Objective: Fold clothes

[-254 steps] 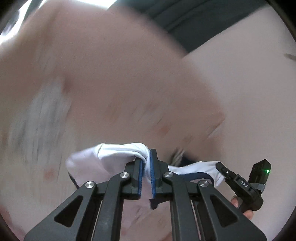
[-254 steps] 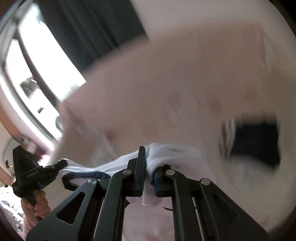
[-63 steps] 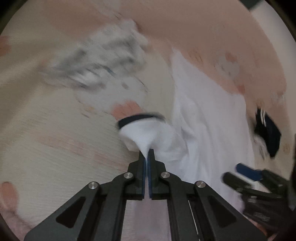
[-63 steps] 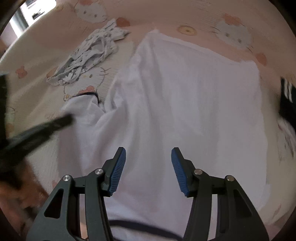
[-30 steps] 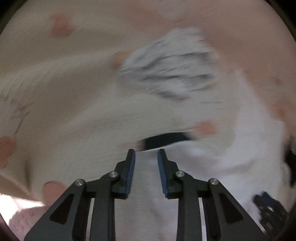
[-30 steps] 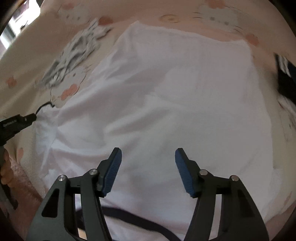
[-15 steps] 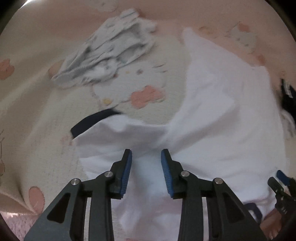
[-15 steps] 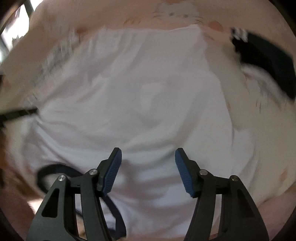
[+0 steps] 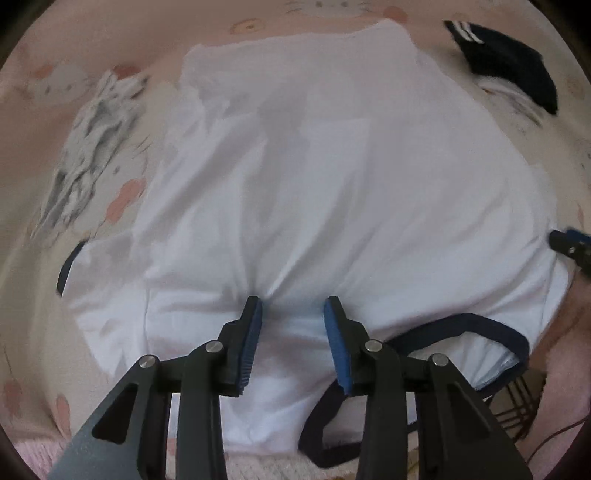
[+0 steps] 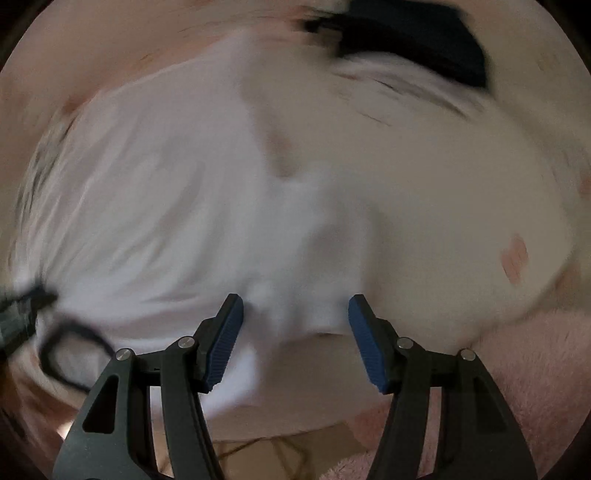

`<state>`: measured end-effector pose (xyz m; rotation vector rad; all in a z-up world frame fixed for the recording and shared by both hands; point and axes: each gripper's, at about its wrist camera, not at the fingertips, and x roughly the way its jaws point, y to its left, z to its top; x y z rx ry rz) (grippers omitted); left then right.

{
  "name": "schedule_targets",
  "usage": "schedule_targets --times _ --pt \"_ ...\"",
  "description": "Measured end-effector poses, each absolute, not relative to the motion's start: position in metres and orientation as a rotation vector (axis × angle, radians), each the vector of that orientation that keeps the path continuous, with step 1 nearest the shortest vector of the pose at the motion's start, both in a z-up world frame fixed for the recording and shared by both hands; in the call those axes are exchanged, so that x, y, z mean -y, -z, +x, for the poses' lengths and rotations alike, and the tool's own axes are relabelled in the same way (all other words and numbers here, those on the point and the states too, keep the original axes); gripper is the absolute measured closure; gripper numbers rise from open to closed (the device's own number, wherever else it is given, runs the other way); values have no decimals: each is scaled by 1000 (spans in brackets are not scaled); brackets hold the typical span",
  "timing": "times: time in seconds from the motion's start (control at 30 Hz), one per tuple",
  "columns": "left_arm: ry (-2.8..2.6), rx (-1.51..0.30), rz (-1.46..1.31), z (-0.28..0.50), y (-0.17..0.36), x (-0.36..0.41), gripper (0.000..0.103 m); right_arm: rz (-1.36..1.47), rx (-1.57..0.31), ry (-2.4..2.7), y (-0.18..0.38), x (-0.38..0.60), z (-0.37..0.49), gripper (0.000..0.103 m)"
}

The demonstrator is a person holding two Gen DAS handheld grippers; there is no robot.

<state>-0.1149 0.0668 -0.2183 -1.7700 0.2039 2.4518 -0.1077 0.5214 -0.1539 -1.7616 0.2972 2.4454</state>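
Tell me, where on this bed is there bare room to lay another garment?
Bare sheet shows left of the white shirt, below the grey patterned garment. A strip runs beyond the shirt's far hem. The far right is crowded by a dark garment; the shirt fills the middle.

Bed cover [image 9: 229, 22]: pale pink and cream, printed with cartoon cats and pink bows; it lies under everything.
Fluffy pink blanket [image 10: 535, 369]: at the near edge, on the right.
Cables [image 10: 266, 448]: thin, on a tan surface below the cover's near edge.
Checked fabric [image 9: 517, 402]: dark-lined, at lower right.
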Motion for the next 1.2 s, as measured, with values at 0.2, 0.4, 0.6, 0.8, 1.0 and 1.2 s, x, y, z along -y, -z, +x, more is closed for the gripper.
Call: schedule_targets --times 0.2,0.4,0.6,0.8,1.0,1.2 --pt "-2331 -14 -1567 -97 193 -119 65 -1712 -371 -2396 145 -559 -108 41" --pt "-2196 47 -1528 -128 204 -191 65 -1907 -266 -2403 161 -574 -132 41" --pt "-2188 111 -1523 -129 217 -213 65 -2014 -283 -2492 174 -557 -141 61" --pt "-2118 377 -1480 -135 215 -178 65 -1920 -474 -2781 138 -540 -149 89" --pt "-2055 324 -1449 -141 214 -203 57 -1953 -595 -2804 139 -542 -162 89" --pt "-2011 224 -1453 -141 216 -238 57 -1710 -290 -2534 141 -585 -136 73"
